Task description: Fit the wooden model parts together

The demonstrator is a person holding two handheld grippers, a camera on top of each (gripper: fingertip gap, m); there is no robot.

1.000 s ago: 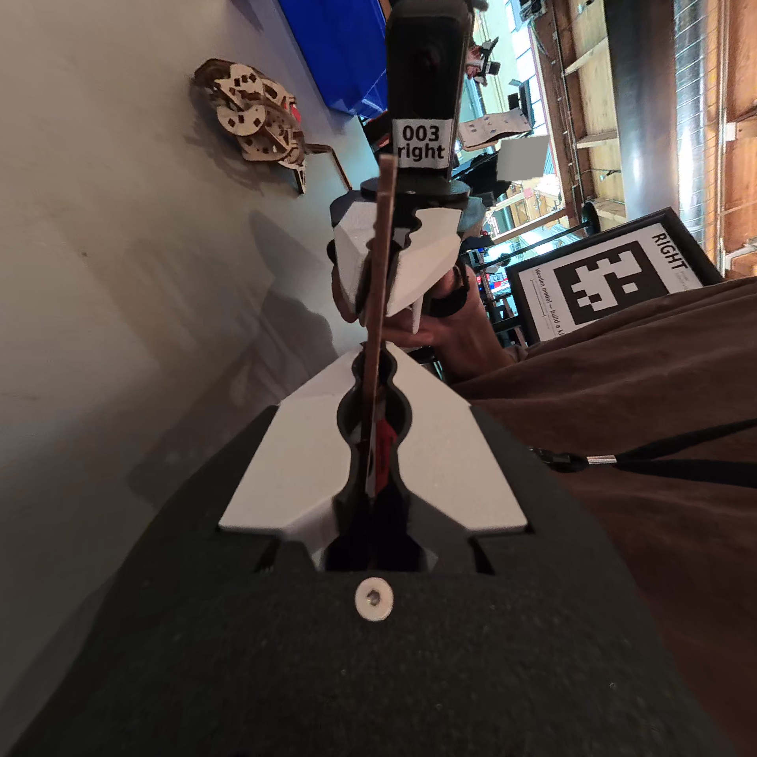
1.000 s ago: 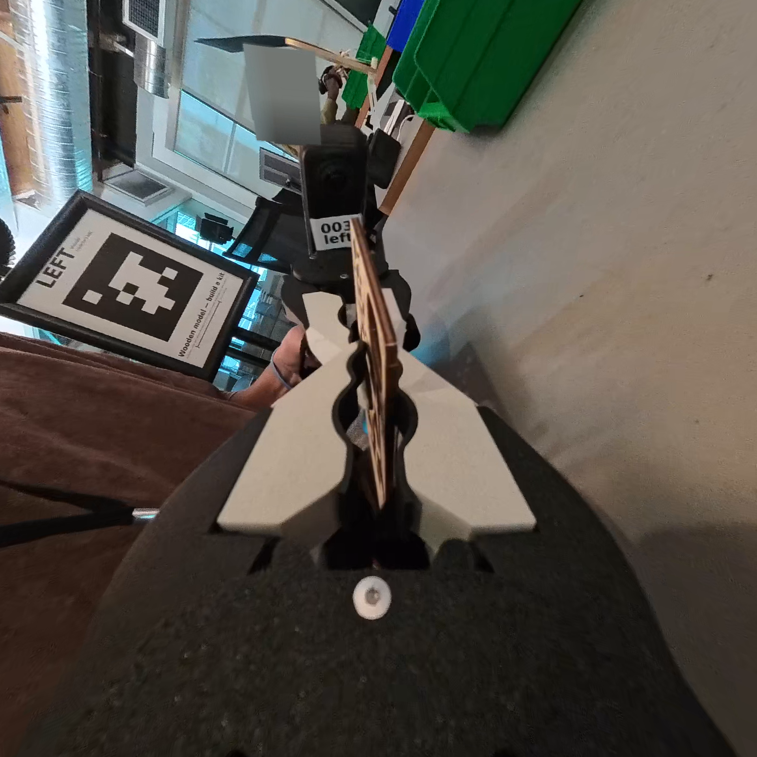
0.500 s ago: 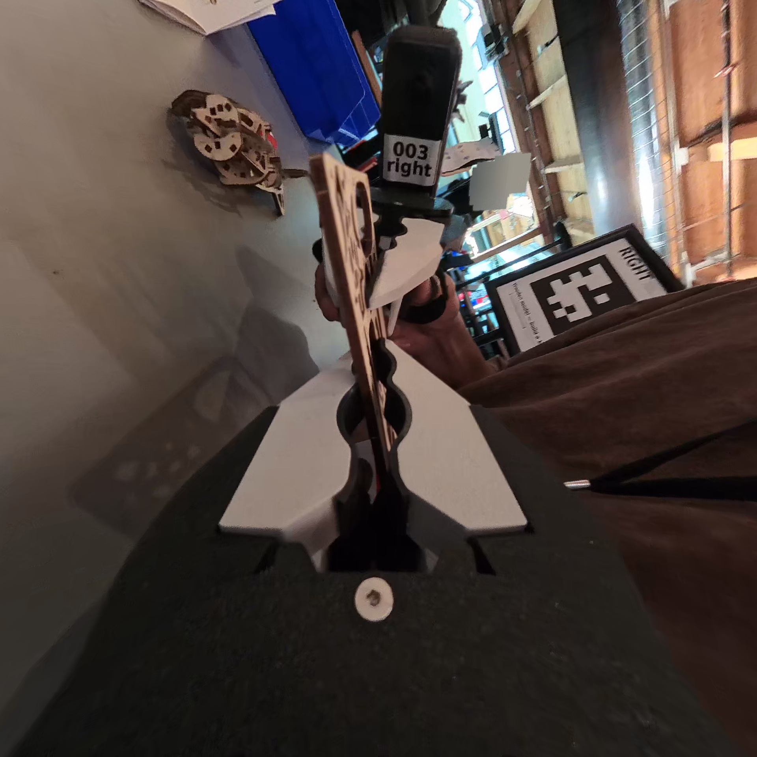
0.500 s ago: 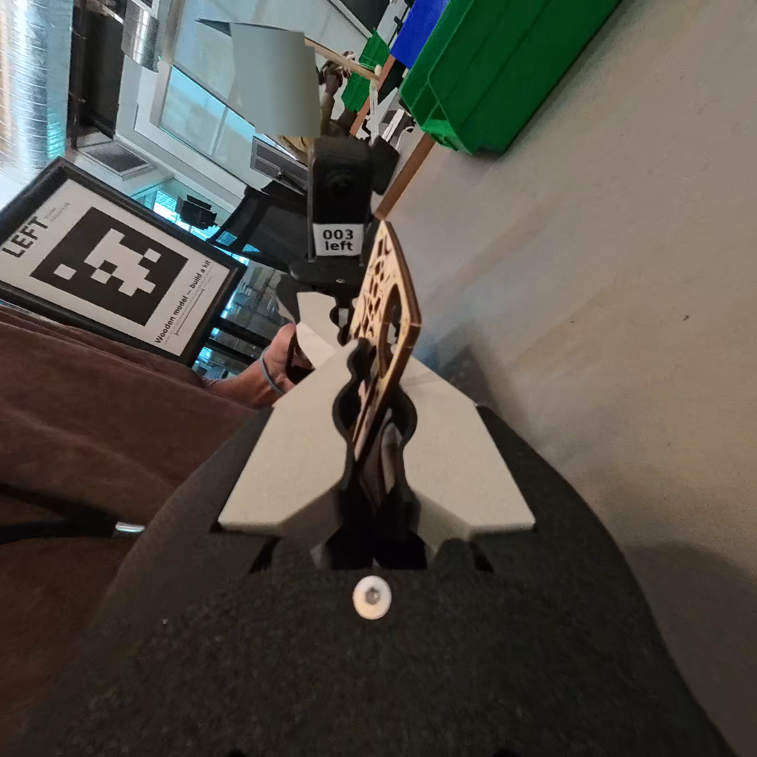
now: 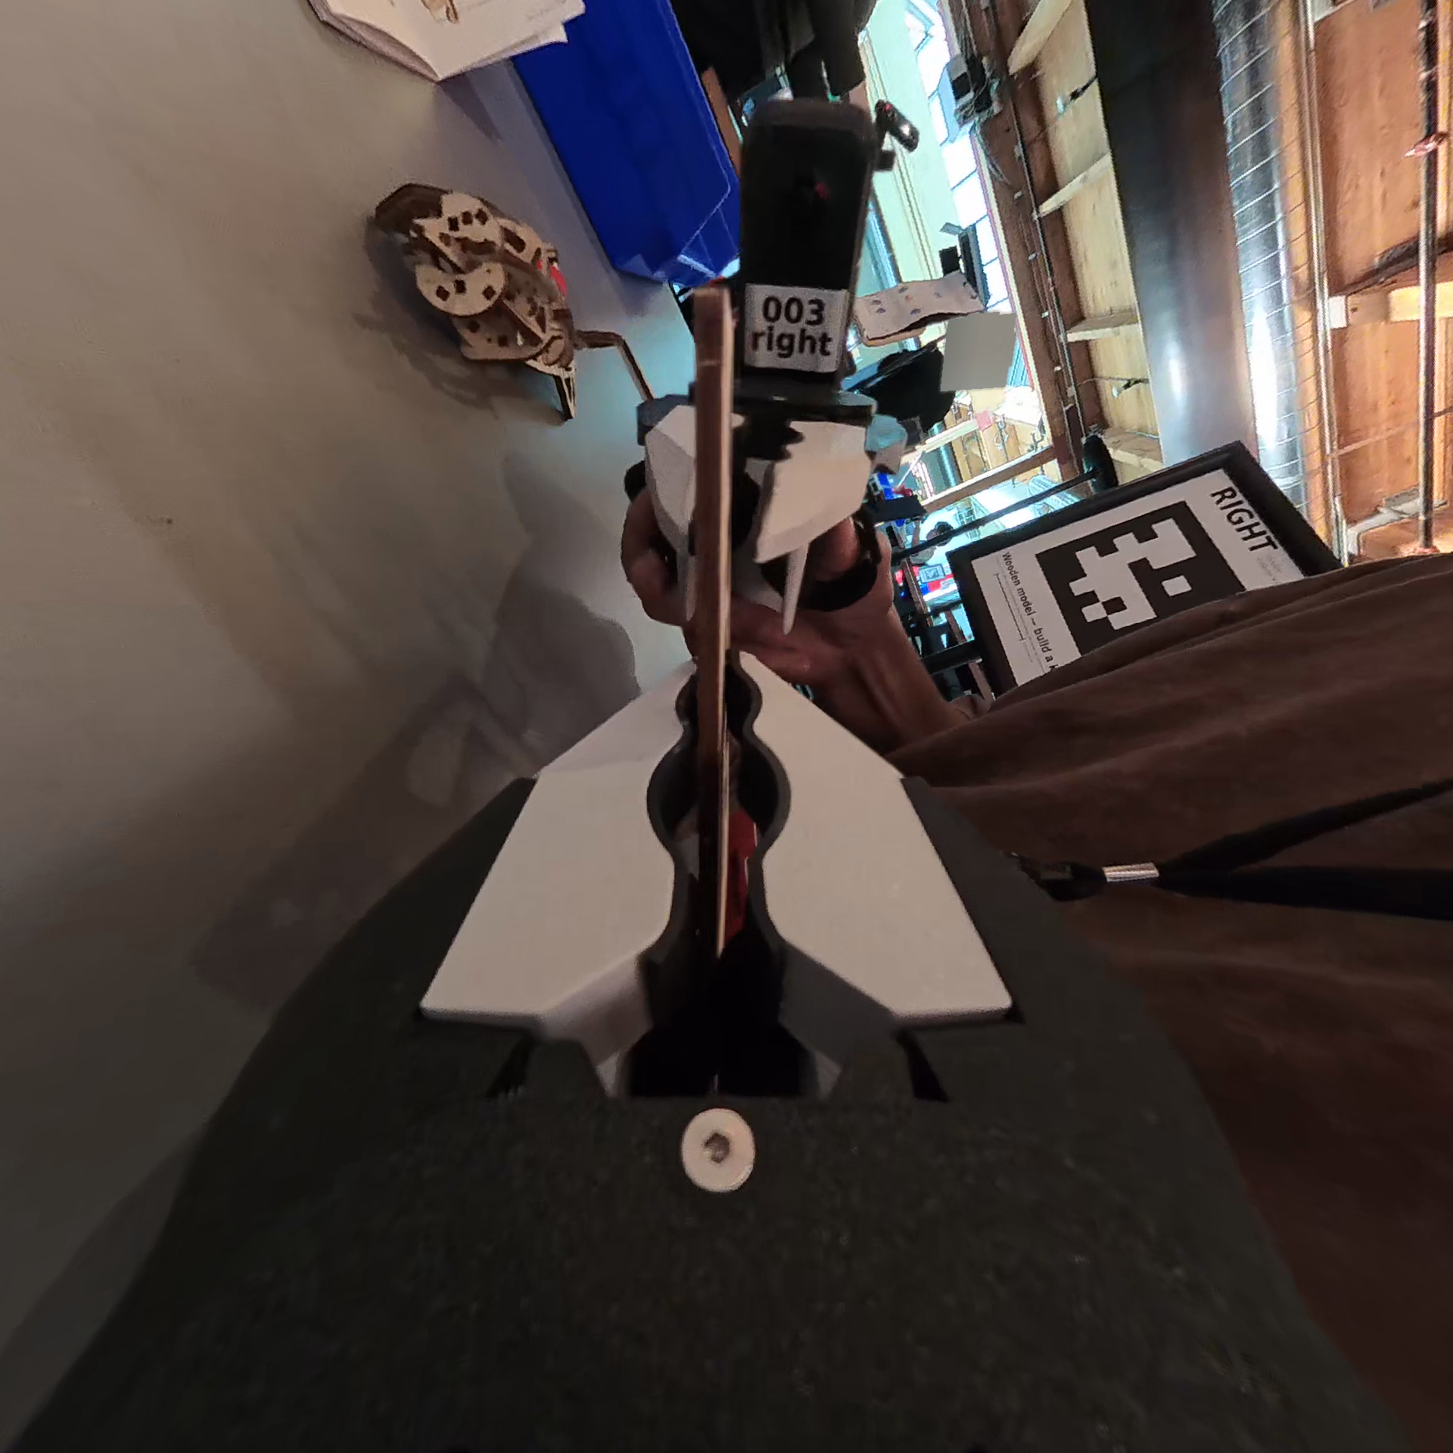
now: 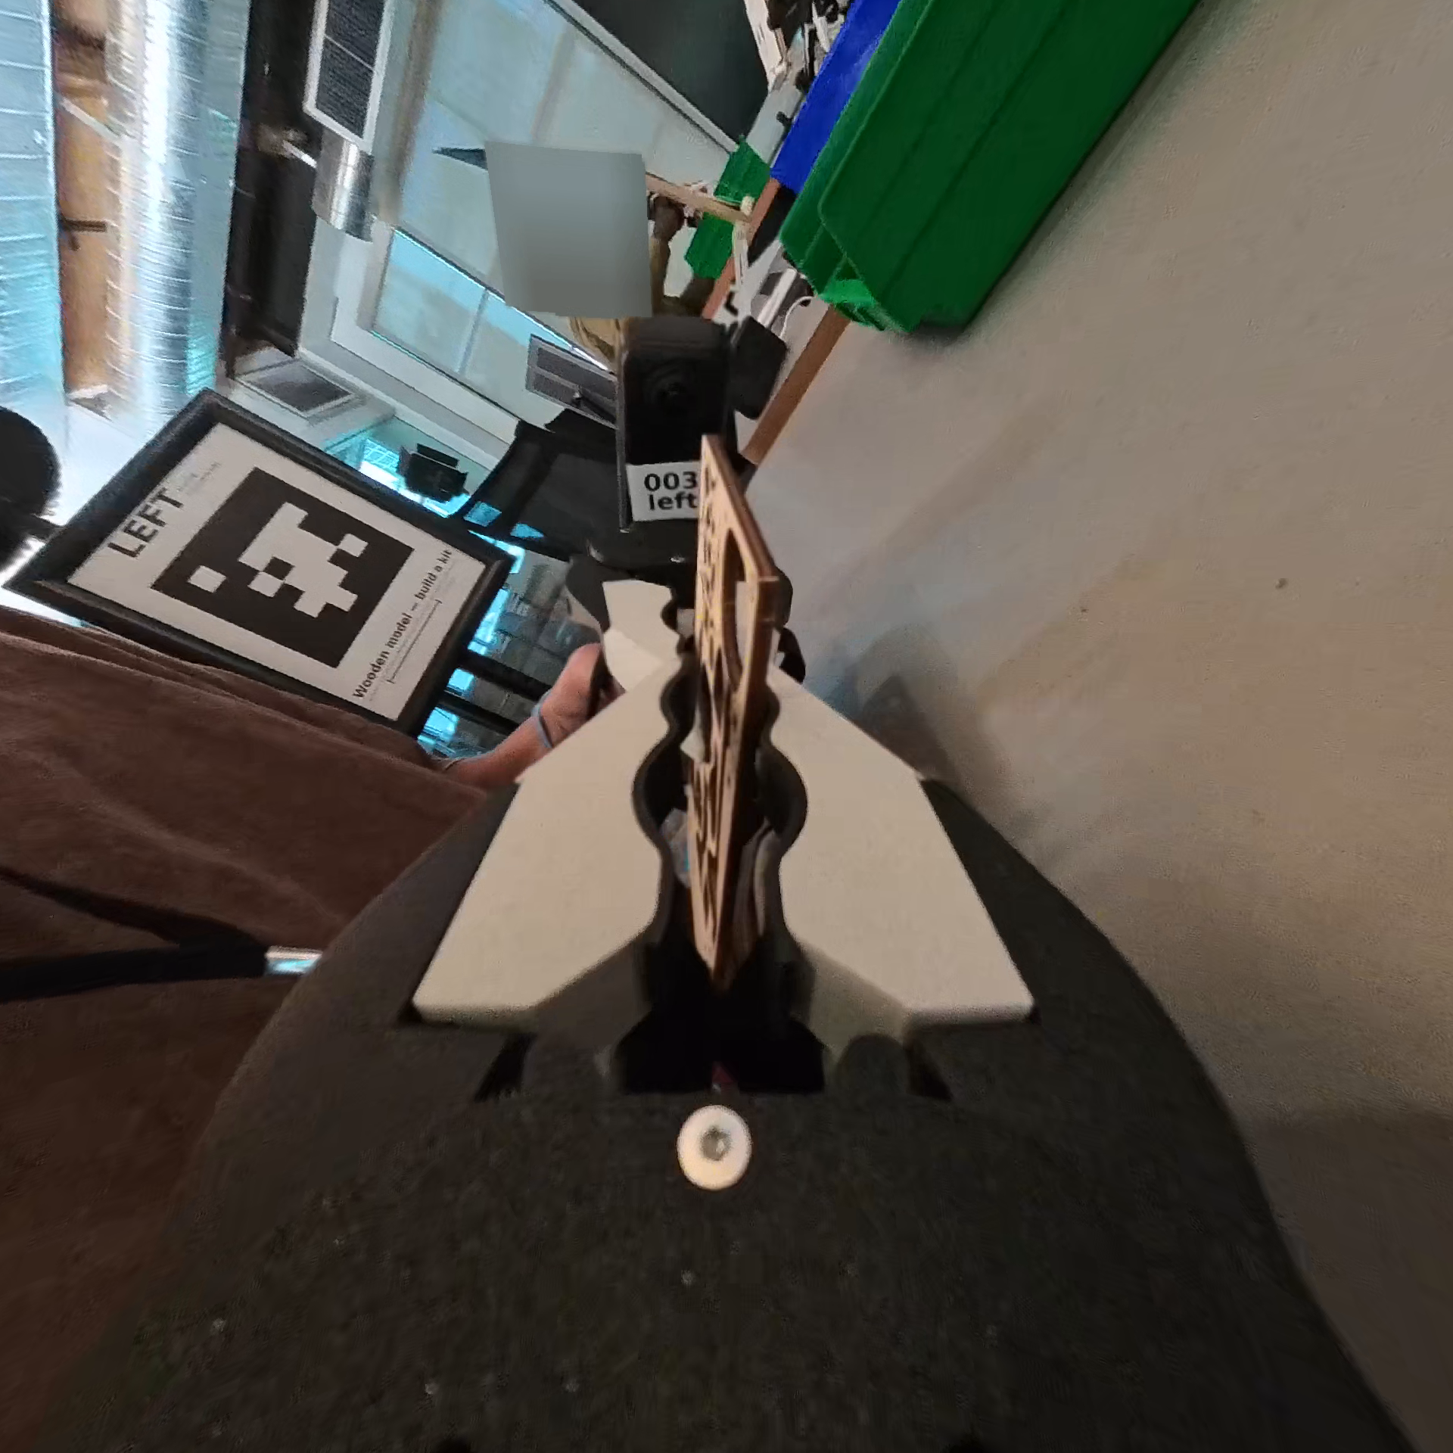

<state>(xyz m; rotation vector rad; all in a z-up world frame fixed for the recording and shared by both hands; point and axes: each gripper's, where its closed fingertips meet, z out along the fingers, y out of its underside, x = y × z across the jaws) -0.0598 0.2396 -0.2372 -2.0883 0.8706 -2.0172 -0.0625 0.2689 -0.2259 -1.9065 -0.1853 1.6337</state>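
A thin laser-cut wooden sheet (image 5: 714, 511) with cut-out shapes is held in the air between both grippers, which face each other. My left gripper (image 5: 719, 676) is shut on one end, and the sheet shows edge-on between its white fingers (image 5: 566, 865). My right gripper (image 6: 727, 672) is shut on the other end, where the sheet (image 6: 731, 629) stands at a slight slant and shows its face. The right gripper also appears farther off in the left wrist view (image 5: 739, 613), held by a hand (image 5: 652, 550).
A partly built wooden model (image 5: 487, 299) lies on the grey table (image 5: 196, 550). A blue bin (image 5: 645, 141) and papers (image 5: 448, 31) sit beyond it. Green bins (image 6: 983, 157) stand at the table's other end. Framed marker signs (image 5: 1140, 566) (image 6: 259, 566) and a brown sleeve (image 5: 1179, 786) are close by. Less than 4 cm separates the two grippers' tips.
Half a second ago the sheet was twisted and showed its face in the left wrist view. Now it is edge-on there again. Both grippers keep hold of it.
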